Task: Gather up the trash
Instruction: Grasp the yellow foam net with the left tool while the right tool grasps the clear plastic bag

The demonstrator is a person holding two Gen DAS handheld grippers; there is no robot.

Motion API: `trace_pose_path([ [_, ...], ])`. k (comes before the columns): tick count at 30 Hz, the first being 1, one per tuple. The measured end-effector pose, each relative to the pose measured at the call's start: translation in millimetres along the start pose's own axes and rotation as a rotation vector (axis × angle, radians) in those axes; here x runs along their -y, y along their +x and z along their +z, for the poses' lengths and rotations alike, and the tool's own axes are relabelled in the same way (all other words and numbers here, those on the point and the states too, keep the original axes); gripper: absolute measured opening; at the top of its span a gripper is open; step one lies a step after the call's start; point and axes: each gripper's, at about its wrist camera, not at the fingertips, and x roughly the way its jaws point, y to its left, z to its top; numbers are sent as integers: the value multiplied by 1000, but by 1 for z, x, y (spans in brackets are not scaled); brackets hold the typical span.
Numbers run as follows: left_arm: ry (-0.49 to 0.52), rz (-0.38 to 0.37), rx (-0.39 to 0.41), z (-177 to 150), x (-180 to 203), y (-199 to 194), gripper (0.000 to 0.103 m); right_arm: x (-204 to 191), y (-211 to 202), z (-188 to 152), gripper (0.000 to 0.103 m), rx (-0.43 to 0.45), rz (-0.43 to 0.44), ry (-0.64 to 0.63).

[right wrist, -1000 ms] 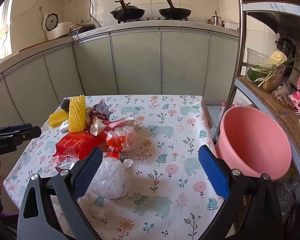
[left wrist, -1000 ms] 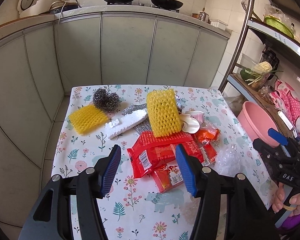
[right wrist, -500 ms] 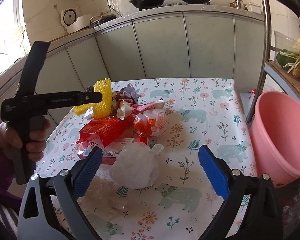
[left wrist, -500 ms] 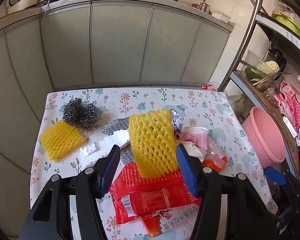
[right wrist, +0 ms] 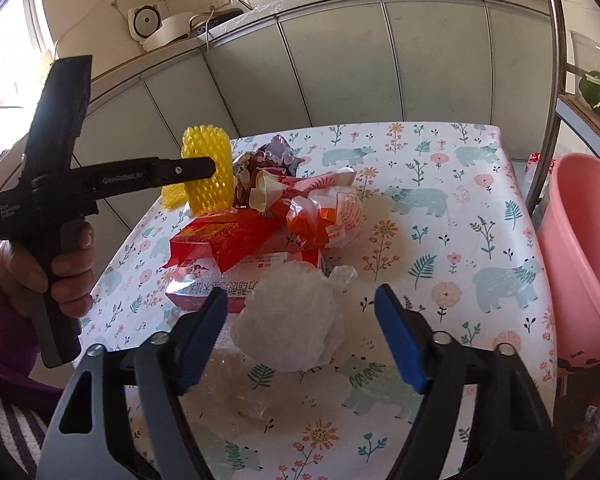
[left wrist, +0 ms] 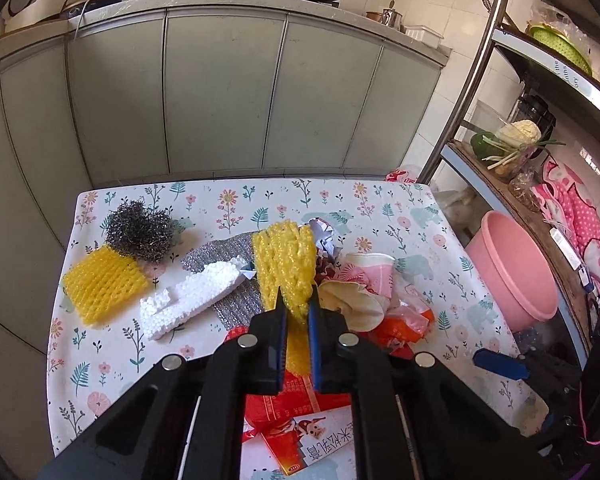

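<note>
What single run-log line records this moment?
left gripper: shut on yellow foam net | right gripper: open, jaws closing around white plastic wad | pink basin: empty

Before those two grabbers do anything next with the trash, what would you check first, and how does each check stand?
1. Left gripper shut on the yellow foam net: ok.
2. Net clear of the pile: not ok, its lower end sits on the red wrappers.
3. Right gripper around the clear plastic wad: ok; the jaws have just been closing.
4. Its fingers pressing the wad: not ok, gaps remain.
5. Pink basin reachable beside the table: ok.
</note>
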Motion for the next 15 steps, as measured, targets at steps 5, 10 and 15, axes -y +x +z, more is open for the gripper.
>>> trace_pose_path([
  [5, 9, -2, 37, 1, 5, -20, 8, 6, 0, -3, 30, -11, 46, 37],
  [10, 32, -15, 77, 8, 16, -40, 8, 6, -15, -3, 24, 38, 56, 35],
  [15, 95, -58, 116, 19, 43, -51, 8, 15, -40, 1, 24, 119, 43, 57],
])
